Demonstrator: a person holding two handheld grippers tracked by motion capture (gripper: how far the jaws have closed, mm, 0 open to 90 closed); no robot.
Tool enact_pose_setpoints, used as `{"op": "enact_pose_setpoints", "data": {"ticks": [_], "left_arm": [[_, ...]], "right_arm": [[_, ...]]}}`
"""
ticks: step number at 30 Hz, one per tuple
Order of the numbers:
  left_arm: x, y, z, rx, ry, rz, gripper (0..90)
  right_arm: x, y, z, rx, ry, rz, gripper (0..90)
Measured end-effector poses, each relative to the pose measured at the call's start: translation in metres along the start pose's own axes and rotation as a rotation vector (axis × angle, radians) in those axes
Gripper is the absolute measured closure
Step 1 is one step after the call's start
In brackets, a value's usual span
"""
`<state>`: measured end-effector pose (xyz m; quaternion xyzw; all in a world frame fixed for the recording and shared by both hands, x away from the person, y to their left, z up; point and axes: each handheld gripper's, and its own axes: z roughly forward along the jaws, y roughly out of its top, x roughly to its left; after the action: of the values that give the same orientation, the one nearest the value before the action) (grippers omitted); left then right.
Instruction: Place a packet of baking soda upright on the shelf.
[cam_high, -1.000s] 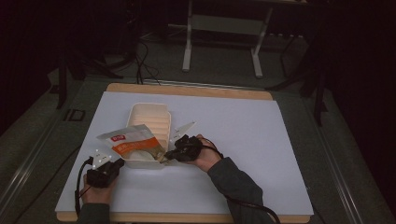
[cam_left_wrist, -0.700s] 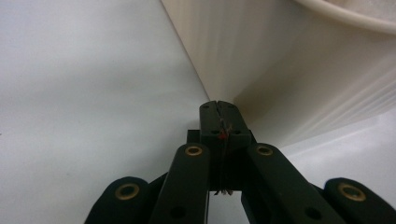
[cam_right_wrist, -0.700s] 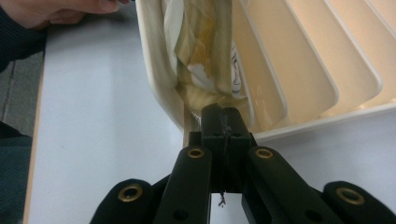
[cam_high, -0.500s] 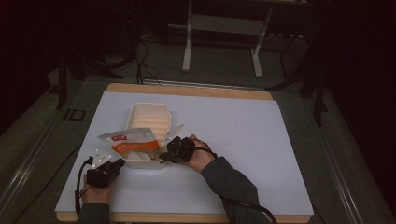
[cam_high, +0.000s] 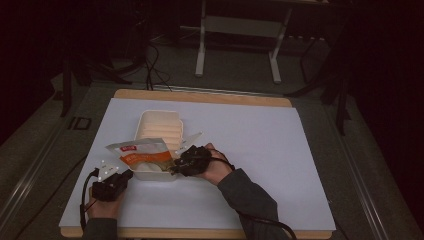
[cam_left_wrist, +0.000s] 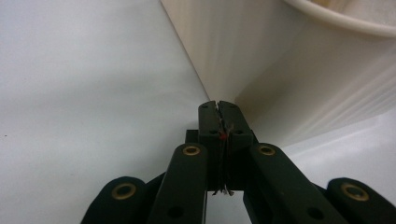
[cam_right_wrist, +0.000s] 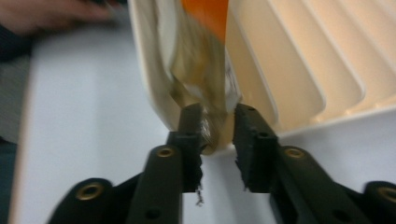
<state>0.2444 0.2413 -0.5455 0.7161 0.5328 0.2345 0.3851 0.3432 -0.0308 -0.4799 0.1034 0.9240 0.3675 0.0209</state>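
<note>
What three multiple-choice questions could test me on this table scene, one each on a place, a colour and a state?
1. Where does the pouch lie?
A. in the tray
B. on the floor
C. at the table's right edge

2. What colour is the table top?
A. green
B. white
C. red

3. How do the left gripper's jaws stand?
A. wide open
B. shut
C. around a cup

Answers:
1 A, it rests across the tray's near half.
2 B, the high view shows a white top.
3 B, the left gripper view shows them pressed together.
</note>
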Motion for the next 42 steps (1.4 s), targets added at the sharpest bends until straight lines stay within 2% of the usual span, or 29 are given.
{"op": "enact_pose_setpoints", "data": {"ticks": [2,4,6,10,15,20,22,28,29,30,33,35,36,42], "left_arm": [[0.000,0.000,0.000,-0.002,0.001,-0.001,88.0],[0.000,0.000,0.000,-0.003,0.002,-0.003,87.9],[0.000,0.000,0.000,-0.003,0.002,-0.003,87.9],[0.000,0.000,-0.001,-0.003,0.002,-0.002,87.8],[-0.001,0.000,0.000,-0.007,0.001,-0.007,88.1],[-0.001,-0.001,0.000,-0.008,0.001,-0.009,88.2],[-0.001,-0.001,0.000,-0.006,0.001,-0.006,88.1],[0.000,0.000,0.000,-0.004,0.002,-0.006,87.9],[0.000,-0.001,0.000,-0.006,0.001,-0.007,87.9],[0.000,-0.001,0.000,-0.007,0.002,-0.007,87.7],[0.000,-0.001,0.000,-0.007,0.001,-0.007,87.6],[0.000,-0.001,0.000,-0.007,0.001,-0.007,87.6],[0.000,-0.001,0.000,-0.007,0.001,-0.007,87.7],[-0.001,-0.001,0.000,-0.006,0.001,-0.006,87.7]], "right_arm": [[-0.001,0.002,-0.007,-0.051,0.008,0.015,66.4],[-0.001,0.006,-0.013,-0.100,0.025,0.022,67.5],[0.001,0.010,-0.015,-0.115,0.029,0.015,74.6],[0.002,0.011,-0.010,-0.100,0.018,0.018,90.0],[-0.001,0.007,-0.006,-0.088,0.038,0.044,90.0],[-0.002,0.000,0.000,-0.056,0.030,0.055,90.0],[-0.001,-0.003,0.001,-0.061,0.028,0.061,90.0],[0.002,0.000,0.001,-0.028,0.003,0.036,90.0],[0.002,0.000,0.000,-0.034,0.003,0.034,88.9],[0.002,0.002,-0.004,-0.086,0.017,0.045,81.2],[0.003,0.007,-0.009,-0.154,0.036,0.053,78.2],[0.003,0.009,-0.010,-0.169,0.039,0.058,78.2],[0.004,0.010,-0.009,-0.171,0.027,0.058,90.0],[0.000,0.000,-0.004,-0.174,0.023,0.111,90.0]]}}
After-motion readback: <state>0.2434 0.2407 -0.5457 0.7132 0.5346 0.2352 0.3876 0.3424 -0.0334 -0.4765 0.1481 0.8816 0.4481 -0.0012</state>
